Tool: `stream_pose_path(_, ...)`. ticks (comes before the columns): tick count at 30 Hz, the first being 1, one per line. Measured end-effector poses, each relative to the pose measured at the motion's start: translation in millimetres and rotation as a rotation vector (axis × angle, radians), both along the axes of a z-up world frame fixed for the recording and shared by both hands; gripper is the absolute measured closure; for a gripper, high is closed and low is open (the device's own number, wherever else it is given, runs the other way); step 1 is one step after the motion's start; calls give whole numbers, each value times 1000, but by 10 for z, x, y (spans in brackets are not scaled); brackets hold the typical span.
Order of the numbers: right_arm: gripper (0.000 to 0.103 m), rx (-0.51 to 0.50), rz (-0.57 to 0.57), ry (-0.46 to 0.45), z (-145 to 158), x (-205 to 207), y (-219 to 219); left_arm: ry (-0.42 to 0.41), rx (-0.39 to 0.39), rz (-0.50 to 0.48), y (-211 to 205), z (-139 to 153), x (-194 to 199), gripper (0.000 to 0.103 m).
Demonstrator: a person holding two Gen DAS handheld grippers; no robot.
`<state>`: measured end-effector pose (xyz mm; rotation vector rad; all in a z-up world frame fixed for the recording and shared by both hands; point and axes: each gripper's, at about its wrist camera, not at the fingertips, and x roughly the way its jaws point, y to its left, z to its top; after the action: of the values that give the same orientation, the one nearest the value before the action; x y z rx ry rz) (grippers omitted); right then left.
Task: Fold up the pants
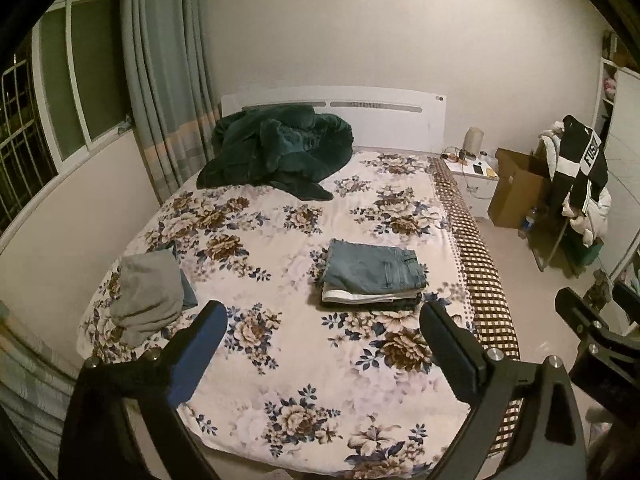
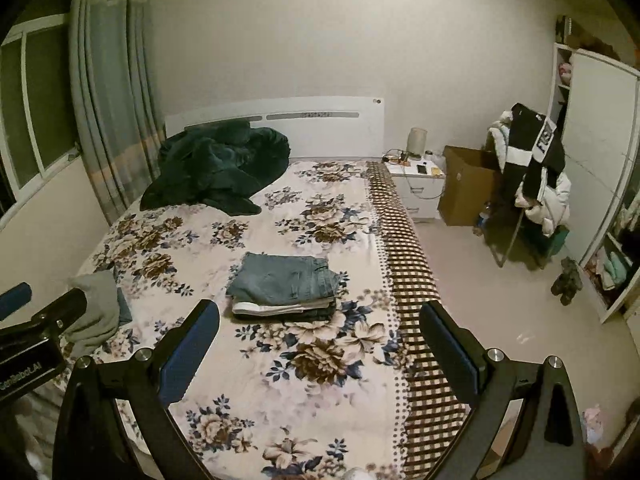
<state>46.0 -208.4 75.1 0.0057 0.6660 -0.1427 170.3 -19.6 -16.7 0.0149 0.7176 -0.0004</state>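
Note:
A stack of folded pants [image 1: 372, 276] with blue jeans on top lies on the floral bedspread [image 1: 280, 360]; it shows in the right wrist view too [image 2: 284, 286]. A loose grey garment [image 1: 146, 290] lies crumpled near the bed's left edge, over a bit of blue cloth; it also shows in the right wrist view [image 2: 98, 304]. My left gripper [image 1: 322, 316] is open and empty, held above the foot of the bed. My right gripper [image 2: 318, 316] is open and empty, beside it to the right.
A dark green blanket [image 1: 276, 152] is heaped at the headboard. A curtain [image 1: 164, 80] and window are on the left. To the right of the bed stand a nightstand [image 2: 420, 188], a cardboard box [image 2: 466, 188] and a clothes-laden chair [image 2: 536, 184].

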Motion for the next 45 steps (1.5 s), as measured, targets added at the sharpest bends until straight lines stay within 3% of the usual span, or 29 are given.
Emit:
stream_pose_path(19,0,19,10,-12,233,-22,77,-33,6,4,25,135,-167,4)
stream_pose_path(45,0,31,14,-15,272,-19,117,-35,5,2,-48,209,-196,4)
